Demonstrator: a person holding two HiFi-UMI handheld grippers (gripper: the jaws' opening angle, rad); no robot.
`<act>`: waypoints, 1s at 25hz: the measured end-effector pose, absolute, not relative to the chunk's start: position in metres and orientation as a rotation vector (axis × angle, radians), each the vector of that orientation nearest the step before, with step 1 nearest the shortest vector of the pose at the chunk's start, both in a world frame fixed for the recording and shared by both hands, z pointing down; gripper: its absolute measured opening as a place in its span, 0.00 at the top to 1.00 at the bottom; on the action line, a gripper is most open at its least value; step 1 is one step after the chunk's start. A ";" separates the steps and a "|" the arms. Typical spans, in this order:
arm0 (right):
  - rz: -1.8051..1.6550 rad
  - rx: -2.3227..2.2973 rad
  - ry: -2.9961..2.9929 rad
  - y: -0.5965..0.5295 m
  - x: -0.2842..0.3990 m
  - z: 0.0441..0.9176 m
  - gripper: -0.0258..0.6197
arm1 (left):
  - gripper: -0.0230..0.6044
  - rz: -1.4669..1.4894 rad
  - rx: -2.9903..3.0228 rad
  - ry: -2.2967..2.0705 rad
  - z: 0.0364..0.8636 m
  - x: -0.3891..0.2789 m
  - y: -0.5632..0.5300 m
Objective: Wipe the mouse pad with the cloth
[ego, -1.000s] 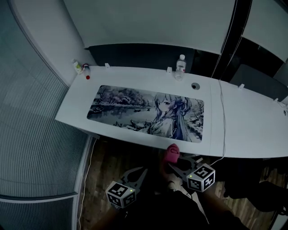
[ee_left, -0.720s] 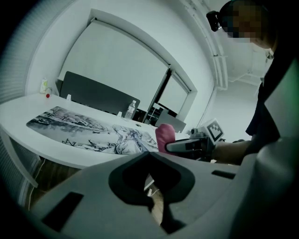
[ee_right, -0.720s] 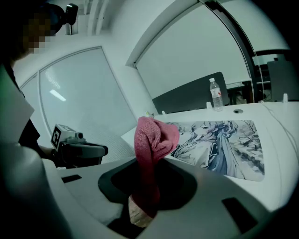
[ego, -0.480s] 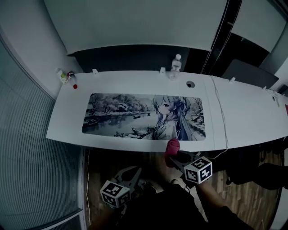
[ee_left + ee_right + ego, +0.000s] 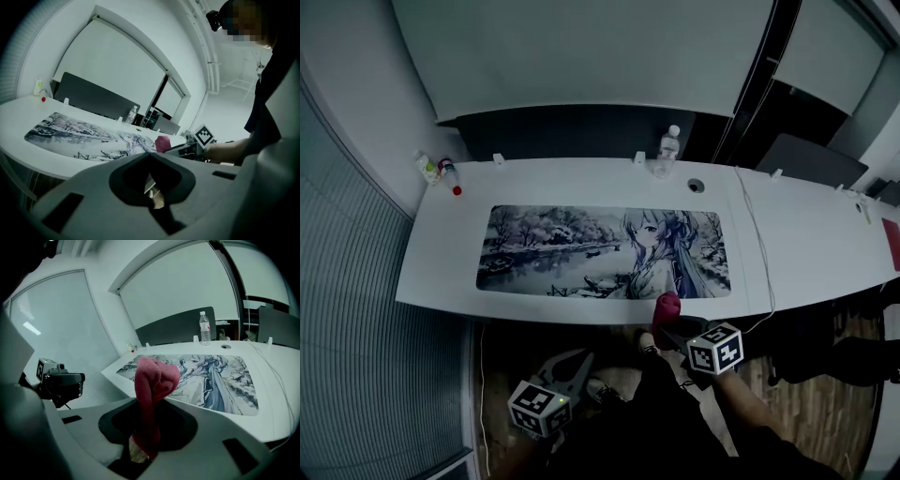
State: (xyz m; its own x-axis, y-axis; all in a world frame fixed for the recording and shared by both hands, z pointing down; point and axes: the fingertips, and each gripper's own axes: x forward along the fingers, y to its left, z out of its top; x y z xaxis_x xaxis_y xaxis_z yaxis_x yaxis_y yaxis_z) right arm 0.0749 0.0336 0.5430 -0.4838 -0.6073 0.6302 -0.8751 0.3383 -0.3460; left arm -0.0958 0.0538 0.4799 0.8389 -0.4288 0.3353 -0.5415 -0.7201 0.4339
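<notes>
Head view, with both gripper views. The right gripper [image 5: 673,328] has its jaws clamped on the lower end of a pink cloth [image 5: 665,307], which stands up from them in a folded bunch. The cloth is at the near edge of the white desk [image 5: 441,253], just near of the right part of the printed mouse pad [image 5: 605,253]; whether it touches the desk cannot be told. The pad lies flat along the desk's middle. The left gripper [image 5: 579,362], jaws together on nothing, is held low, near of the desk. A water bottle [image 5: 667,150] stands at the far edge, small bottles [image 5: 434,169] at the far left corner, and a white cable [image 5: 757,234] runs right of the pad.
</notes>
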 end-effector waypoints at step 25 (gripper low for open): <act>0.330 0.521 -1.744 -0.042 0.121 0.649 0.79 | 0.95 0.307 2.330 -0.870 0.503 -0.068 0.005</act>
